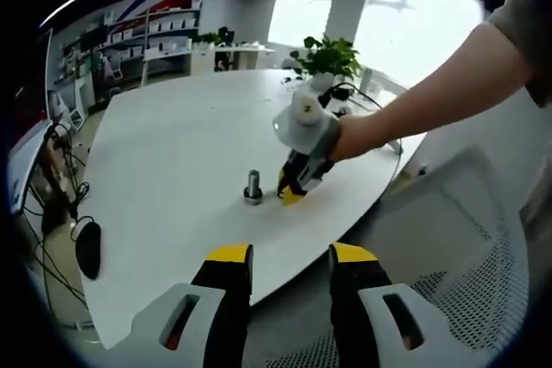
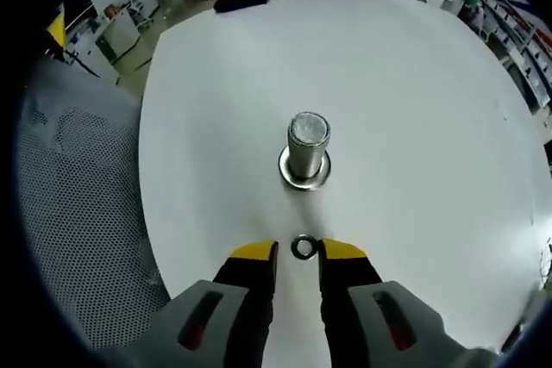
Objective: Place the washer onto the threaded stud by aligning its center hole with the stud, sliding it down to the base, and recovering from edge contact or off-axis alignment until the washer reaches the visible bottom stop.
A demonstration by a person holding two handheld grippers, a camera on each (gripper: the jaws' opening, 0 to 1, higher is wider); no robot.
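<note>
Lining up on the washer (image 2: 304,247), stud (image 2: 308,149) dead ahead of my right gripper (image 2: 298,252)

Washer's lying flat on the white bench (image 2: 414,109), sitting right between my right fingers (image 2: 255,253), which are spread around it and not pinching yet as far as I can tell. Stud stands upright just past the fingertips. Left gripper (image 1: 282,256) hangs off the bench edge, fingers released, nothing in them. My guess: small steel ring, stiff, light, slick, thin enough to skate away or flip. I'd pinch across the outer rim, keep the hole clear.
</note>
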